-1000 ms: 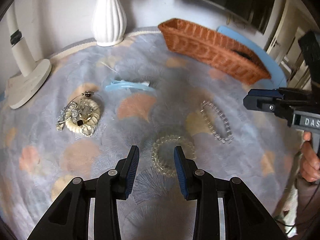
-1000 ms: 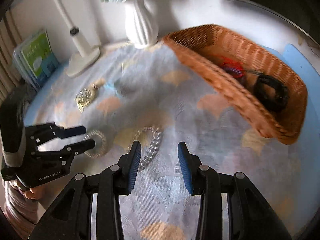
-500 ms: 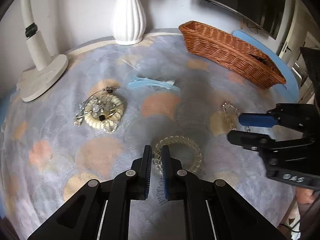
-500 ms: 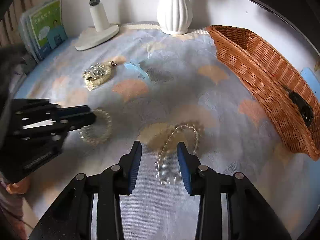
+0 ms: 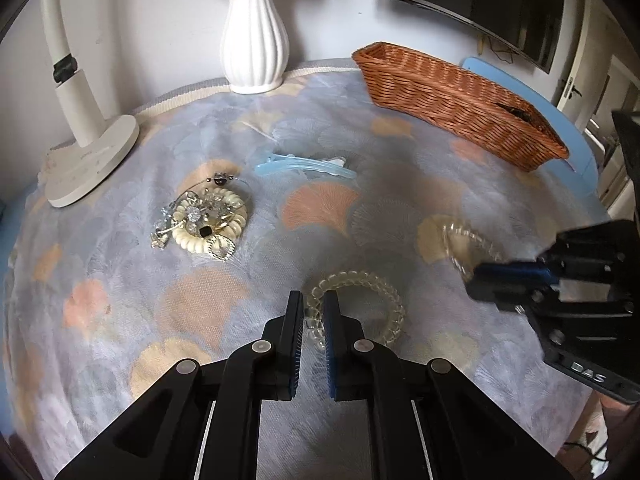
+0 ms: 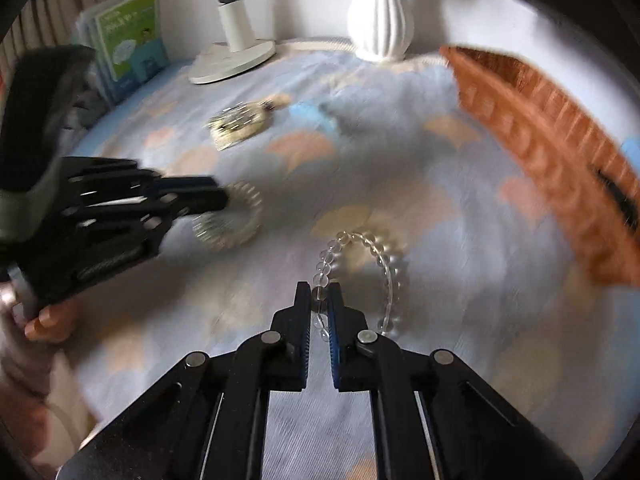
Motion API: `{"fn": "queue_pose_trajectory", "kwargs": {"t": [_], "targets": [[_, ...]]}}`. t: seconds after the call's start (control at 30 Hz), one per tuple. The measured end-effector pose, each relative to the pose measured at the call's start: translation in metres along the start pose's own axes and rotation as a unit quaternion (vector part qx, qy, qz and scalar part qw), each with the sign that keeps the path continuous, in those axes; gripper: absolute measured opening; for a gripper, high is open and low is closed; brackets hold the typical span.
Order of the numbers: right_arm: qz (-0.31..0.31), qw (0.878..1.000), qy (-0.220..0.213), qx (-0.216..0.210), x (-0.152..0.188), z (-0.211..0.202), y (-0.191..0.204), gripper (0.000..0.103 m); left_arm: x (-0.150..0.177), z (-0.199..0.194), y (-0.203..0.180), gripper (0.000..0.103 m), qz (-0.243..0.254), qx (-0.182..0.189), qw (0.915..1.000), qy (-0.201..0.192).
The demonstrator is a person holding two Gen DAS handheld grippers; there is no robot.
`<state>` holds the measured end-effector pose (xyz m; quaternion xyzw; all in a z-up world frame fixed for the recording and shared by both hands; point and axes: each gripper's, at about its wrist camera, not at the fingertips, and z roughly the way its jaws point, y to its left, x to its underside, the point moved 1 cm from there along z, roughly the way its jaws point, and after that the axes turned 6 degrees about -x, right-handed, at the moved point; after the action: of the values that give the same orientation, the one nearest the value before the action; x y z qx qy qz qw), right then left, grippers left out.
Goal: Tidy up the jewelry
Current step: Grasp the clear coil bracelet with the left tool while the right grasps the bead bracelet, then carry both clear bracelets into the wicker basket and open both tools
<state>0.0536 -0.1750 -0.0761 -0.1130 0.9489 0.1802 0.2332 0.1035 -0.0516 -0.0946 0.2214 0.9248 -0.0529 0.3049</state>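
My left gripper (image 5: 314, 302) is shut on the near left rim of a clear spiral bracelet (image 5: 376, 294), which lies on the patterned cloth. In the right wrist view my right gripper (image 6: 319, 294) is shut on the near end of a clear bead bracelet (image 6: 386, 268), with beads pinched between the blue pads. The right gripper (image 5: 480, 280) also shows at the right edge of the left wrist view, over the blurred bead bracelet (image 5: 460, 236). A brown wicker basket (image 5: 460, 96) stands at the far right with a dark item inside.
A tangle of jewelry on a cream spiral ring (image 5: 204, 220) lies to the left, and a pale blue hair clip (image 5: 304, 166) sits mid-table. A white vase (image 5: 254, 40) and a lamp base (image 5: 88, 160) stand at the back. Books (image 6: 128, 40) lean at the far left.
The left gripper closed on the spiral bracelet's rim and has held it since. The right gripper moved in over the bead bracelet and closed on its near end.
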Motion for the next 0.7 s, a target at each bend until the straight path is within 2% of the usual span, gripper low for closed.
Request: {"fn": "queue_pose_trajectory", "kwargs": {"t": [0.07,0.13,0.33,0.43,0.7], "targets": [[0.018,0.999,-0.001,-0.046,0.008,-0.011,-0.005,0.009,0.002,-0.003,-0.001,0.009,0.000,0.006,1.0000,0.000],[0.030,0.997,-0.009,-0.073,0.017,-0.025,-0.009,0.009,0.003,-0.005,-0.001,0.009,-0.002,0.013,0.9999,0.000],[0.054,0.991,-0.048,-0.109,0.025,-0.070,-0.019,0.009,-0.002,-0.014,-0.004,0.009,-0.012,0.025,0.9996,-0.005],[0.075,0.985,-0.070,-0.138,0.024,-0.090,-0.028,0.009,-0.005,-0.021,-0.008,0.009,-0.013,0.029,0.9995,-0.010],[0.112,0.982,-0.092,-0.125,0.023,-0.108,-0.050,0.009,-0.018,-0.033,-0.019,0.009,-0.004,0.032,0.9991,-0.025]]}}
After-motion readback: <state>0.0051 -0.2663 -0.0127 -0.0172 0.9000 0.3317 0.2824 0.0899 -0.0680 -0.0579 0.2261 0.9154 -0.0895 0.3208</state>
